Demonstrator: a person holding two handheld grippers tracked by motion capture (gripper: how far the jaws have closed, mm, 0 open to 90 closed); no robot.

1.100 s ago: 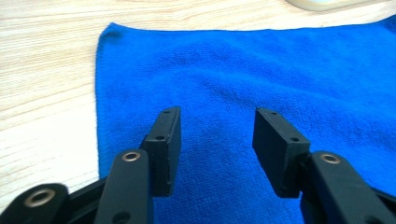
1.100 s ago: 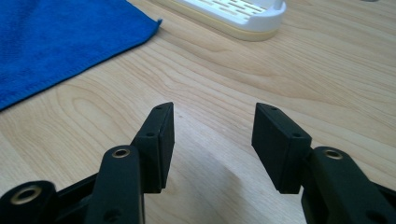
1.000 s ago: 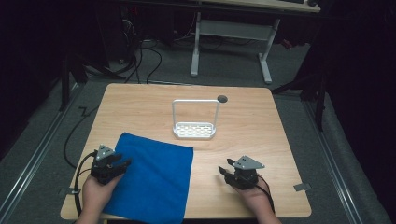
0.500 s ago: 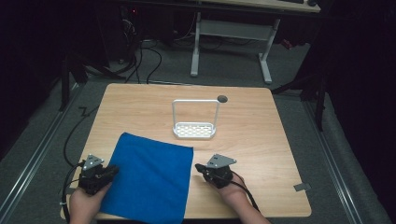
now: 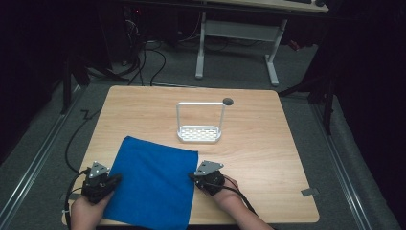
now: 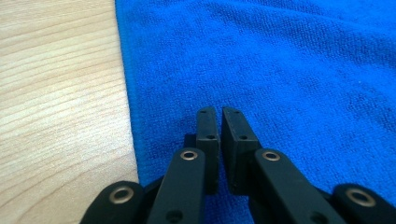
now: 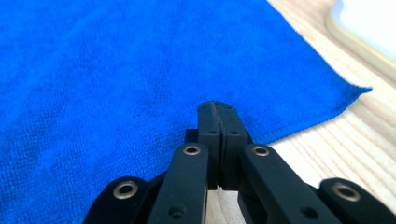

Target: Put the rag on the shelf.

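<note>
A blue cloth (image 5: 151, 184) lies flat on the near part of the wooden table (image 5: 273, 148). My left gripper (image 5: 115, 180) rests at the cloth's left edge. In the left gripper view its jaws (image 6: 220, 112) hover over the cloth (image 6: 289, 60) with only a thin slit between them and nothing in it. My right gripper (image 5: 192, 176) sits at the cloth's right edge. Its jaws (image 7: 218, 106) are pressed fully together, tips over the hem of the cloth (image 7: 116, 70) close to a corner.
A white wire rack (image 5: 199, 134) with a perforated base and a tall hoop stands mid-table beyond the cloth; its pale base (image 7: 369, 23) shows in the right gripper view. A round hole (image 5: 228, 101) is in the tabletop behind it. Desk legs and cables lie on the floor beyond.
My right gripper has slid left to the cloth's right edge. My left gripper has drawn back toward the near edge. The cloth has hardly shifted.
</note>
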